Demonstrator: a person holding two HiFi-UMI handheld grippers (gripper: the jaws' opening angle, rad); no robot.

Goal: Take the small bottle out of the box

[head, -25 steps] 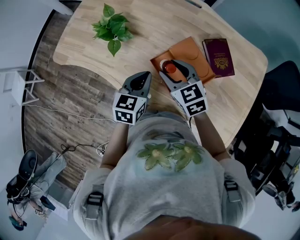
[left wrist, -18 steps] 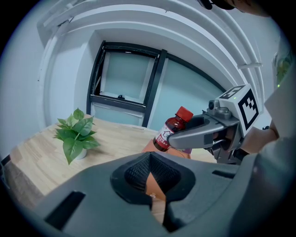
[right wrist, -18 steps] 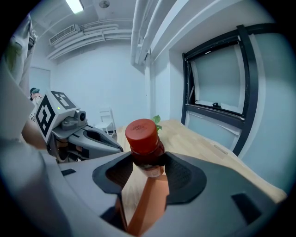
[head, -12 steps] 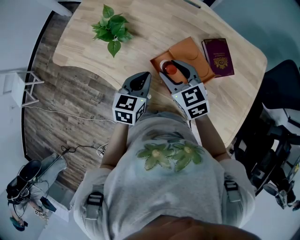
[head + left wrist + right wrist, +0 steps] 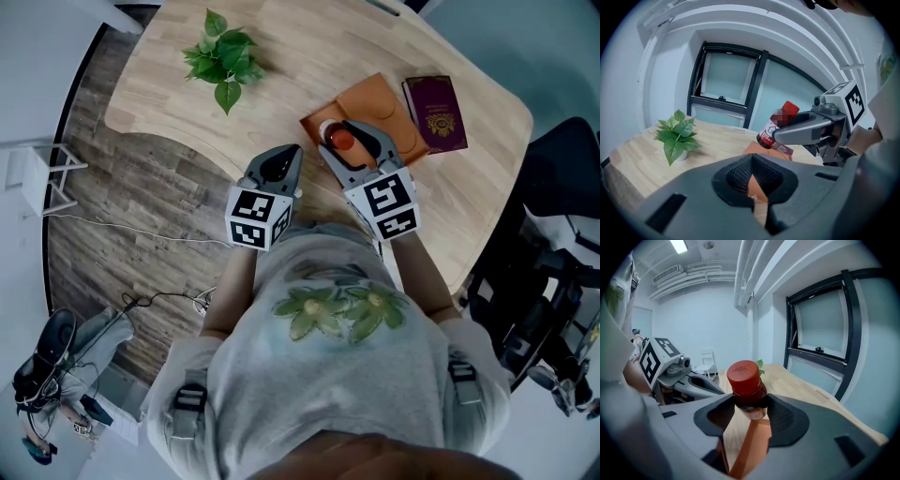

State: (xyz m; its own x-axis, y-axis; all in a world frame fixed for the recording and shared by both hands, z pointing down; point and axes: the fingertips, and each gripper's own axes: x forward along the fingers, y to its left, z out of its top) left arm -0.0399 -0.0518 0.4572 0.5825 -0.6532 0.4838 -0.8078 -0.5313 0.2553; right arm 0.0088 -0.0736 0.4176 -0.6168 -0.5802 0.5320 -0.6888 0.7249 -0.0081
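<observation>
My right gripper [image 5: 349, 134] is shut on the small bottle [image 5: 337, 138], a dark bottle with a red cap and a white label. It holds the bottle above the near left corner of the flat orange box [image 5: 380, 101]. In the right gripper view the bottle [image 5: 746, 386] stands upright between the pads, with the orange box [image 5: 749, 448] below it. My left gripper [image 5: 284, 161] hangs shut and empty to the left, over the table's front edge. From the left gripper view the bottle [image 5: 780, 124] shows in the other gripper's jaws, while the left gripper [image 5: 753, 199] holds nothing.
A maroon booklet [image 5: 436, 114] lies right of the box. A small potted plant [image 5: 223, 56] stands at the table's far left. The wooden table [image 5: 309, 47] curves inward at its near edge. A black chair [image 5: 553, 244] stands right; a white stool [image 5: 42, 173] and cables lie left.
</observation>
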